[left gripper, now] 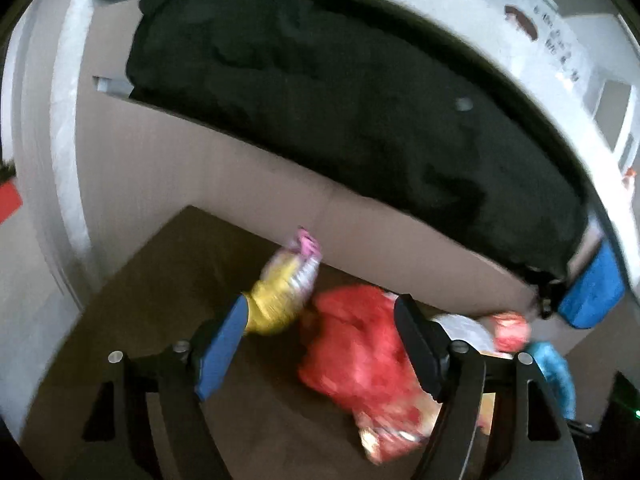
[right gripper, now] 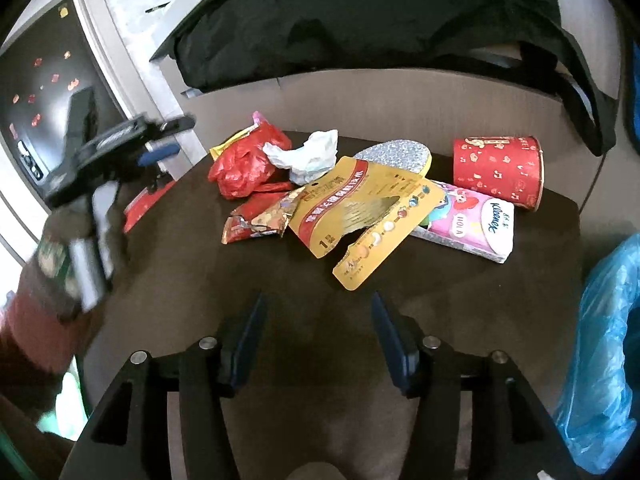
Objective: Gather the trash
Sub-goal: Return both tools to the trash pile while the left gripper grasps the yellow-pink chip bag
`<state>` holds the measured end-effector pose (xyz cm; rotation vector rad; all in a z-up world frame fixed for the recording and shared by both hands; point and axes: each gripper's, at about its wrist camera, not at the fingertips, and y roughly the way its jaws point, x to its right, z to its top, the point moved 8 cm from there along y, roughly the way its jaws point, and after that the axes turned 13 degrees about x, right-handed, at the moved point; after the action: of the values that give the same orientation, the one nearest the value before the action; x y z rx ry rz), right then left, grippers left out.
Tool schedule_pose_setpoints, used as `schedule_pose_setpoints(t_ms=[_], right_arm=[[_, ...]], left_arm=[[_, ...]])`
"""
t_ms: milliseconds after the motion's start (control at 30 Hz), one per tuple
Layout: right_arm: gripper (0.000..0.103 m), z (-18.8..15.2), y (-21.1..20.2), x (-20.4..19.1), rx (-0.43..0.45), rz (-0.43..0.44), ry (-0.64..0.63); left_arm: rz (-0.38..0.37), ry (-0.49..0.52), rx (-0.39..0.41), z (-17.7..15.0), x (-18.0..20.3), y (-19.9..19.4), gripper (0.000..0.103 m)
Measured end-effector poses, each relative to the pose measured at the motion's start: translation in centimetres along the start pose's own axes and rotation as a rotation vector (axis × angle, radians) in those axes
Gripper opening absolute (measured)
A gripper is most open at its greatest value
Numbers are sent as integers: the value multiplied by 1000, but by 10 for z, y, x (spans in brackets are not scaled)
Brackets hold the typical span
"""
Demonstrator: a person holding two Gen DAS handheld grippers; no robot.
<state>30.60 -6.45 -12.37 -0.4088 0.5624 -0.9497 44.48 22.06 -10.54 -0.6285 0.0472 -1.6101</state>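
On the dark brown surface (right gripper: pixel 168 264) the trash lies in a loose heap toward the far edge. A yellow card (right gripper: pixel 360 216) lies flat on top at the front, its long axis running from far left to near right, with a second strip of it pointing toward the near edge. Under its right end a pink tissue pack (right gripper: pixel 476 224) lies flat, its long axis pointing right and slightly nearer. Behind that pack a red cup (right gripper: pixel 500 172) lies on its side, mouth to the right. At the left of the heap sit a red plastic bag (right gripper: pixel 244 168) and a crumpled white tissue (right gripper: pixel 308 156), with a red wrapper (right gripper: pixel 256 222) just in front of them. The right gripper (right gripper: pixel 318 328) hovers near the heap, jaws released with nothing between them. The left gripper (left gripper: pixel 320 344) is blurred; its jaws look parted, the bag (left gripper: pixel 360 352) showing between them, though whether they touch it is hard to tell. A blue bag (right gripper: pixel 604 356) hangs at the right edge, and black cloth (right gripper: pixel 360 12) drapes behind.
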Motion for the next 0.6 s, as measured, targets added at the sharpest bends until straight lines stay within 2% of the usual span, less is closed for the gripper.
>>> schedule_pose_setpoints(t_ms=[100,200,267,300,333,400,467,600], right_arm=[[52,0,3,2,-8,-2,0],[52,-2,7,7,-16,-9,8],[52,-3,10,11,-24,-19,7],[52,-2,11,12,-28,-26,4],[52,-1,12,13,-31,-30,-1],[52,2,13,13,-28,-40,-14],[52,7,12,14,-16,-51,-30],[52,24,17,14,3,-57,-88]], left_arm=[[28,58,-59,-2,-17,39,75],[40,66,-139,-13,-23,71,74],[55,48,-188,-20,-27,89,58],[64,38,-205,-22,-30,94,31],[79,26,-216,-23,-32,98,17],[57,-6,-200,-21,-30,94,16],[28,9,-177,-19,-23,82,16],[-11,55,-105,-9,-11,35,16]])
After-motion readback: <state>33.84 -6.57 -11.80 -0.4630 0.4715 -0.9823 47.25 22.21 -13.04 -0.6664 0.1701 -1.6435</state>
